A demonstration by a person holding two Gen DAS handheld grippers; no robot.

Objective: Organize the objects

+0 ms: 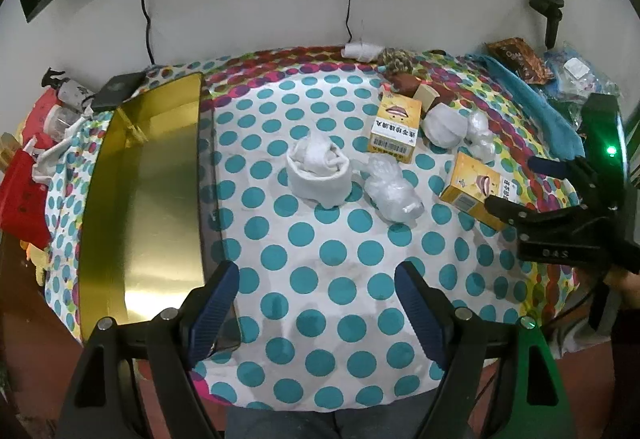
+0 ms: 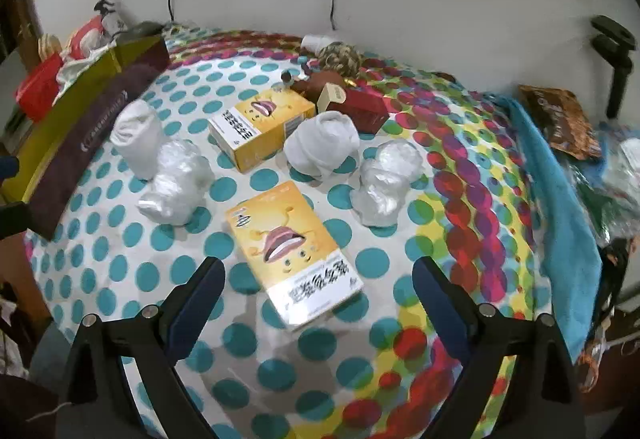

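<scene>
1. The left tool (image 1: pixel 316 303) hangs released over bare spotted cloth at the near edge of the counter (image 1: pixel 320 371), nothing between its blue pads

2. The right tool (image 2: pixel 318 299) is also released and empty, spread wide around the near end of the near yellow box (image 2: pixel 294 253) without touching it. Judged risk: the box lies flat and slanted to the pads, so closing here could skid or twist it rather than grip it

3. The gold tray (image 1: pixel 156 195) runs along the left side, empty inside. Its tall near-side wall could catch a box carried low

4. Mid-counter lie a rolled white cloth (image 1: pixel 319 169) and a crumpled plastic bag (image 1: pixel 392 191), touching or nearly so. A sweep toward the tray would likely drag both

5. Farther off sit the second yellow box (image 2: pixel 262 129), another white bundle (image 2: pixel 322 145) and a second bag (image 2: pixel 384 183), close together, leaving little room for open pads between them

6. The clearest room is the near centre strip. The far right is crowded by a blue towel (image 2: pixel 560 207) hanging over the edge
</scene>
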